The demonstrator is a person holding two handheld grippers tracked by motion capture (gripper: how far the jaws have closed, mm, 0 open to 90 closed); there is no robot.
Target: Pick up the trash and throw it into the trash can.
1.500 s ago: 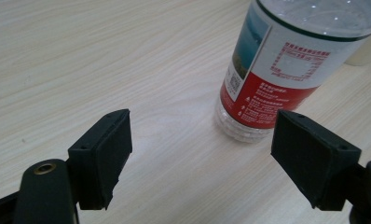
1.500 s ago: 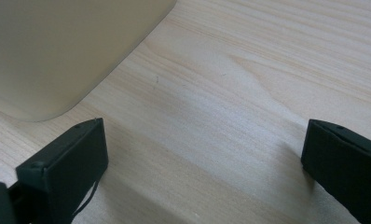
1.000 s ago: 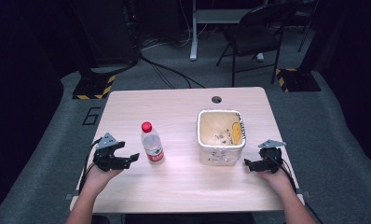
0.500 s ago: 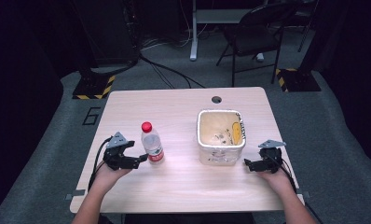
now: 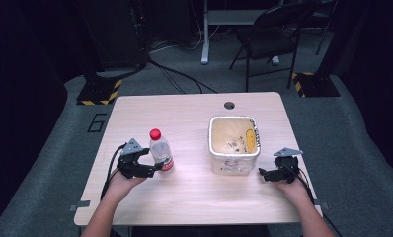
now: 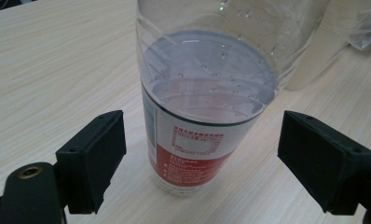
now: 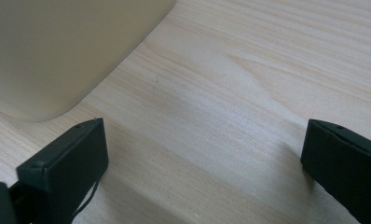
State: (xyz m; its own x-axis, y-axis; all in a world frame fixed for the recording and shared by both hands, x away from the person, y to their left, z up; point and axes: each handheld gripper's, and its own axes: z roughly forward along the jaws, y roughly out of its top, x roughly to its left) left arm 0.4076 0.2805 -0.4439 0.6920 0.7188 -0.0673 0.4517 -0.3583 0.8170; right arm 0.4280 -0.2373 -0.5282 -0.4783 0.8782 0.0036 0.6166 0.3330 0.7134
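Your left gripper (image 6: 200, 163) has its fingers apart on either side of the red-capped water bottle (image 5: 161, 149), not touching it. The bottle stands upright on the wooden surface (image 5: 184, 118). Your right gripper (image 5: 267, 174), fingers apart, rests beside the cream bin (image 5: 233, 143).

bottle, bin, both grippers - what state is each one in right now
bottle: upright on the table, red cap on, partly filled with water, standing between the left gripper's jaws, no contact visible
bin: upright, open top, lined with a bag
left gripper: open, jaws either side of the bottle
right gripper: open, holding nothing, beside the bin
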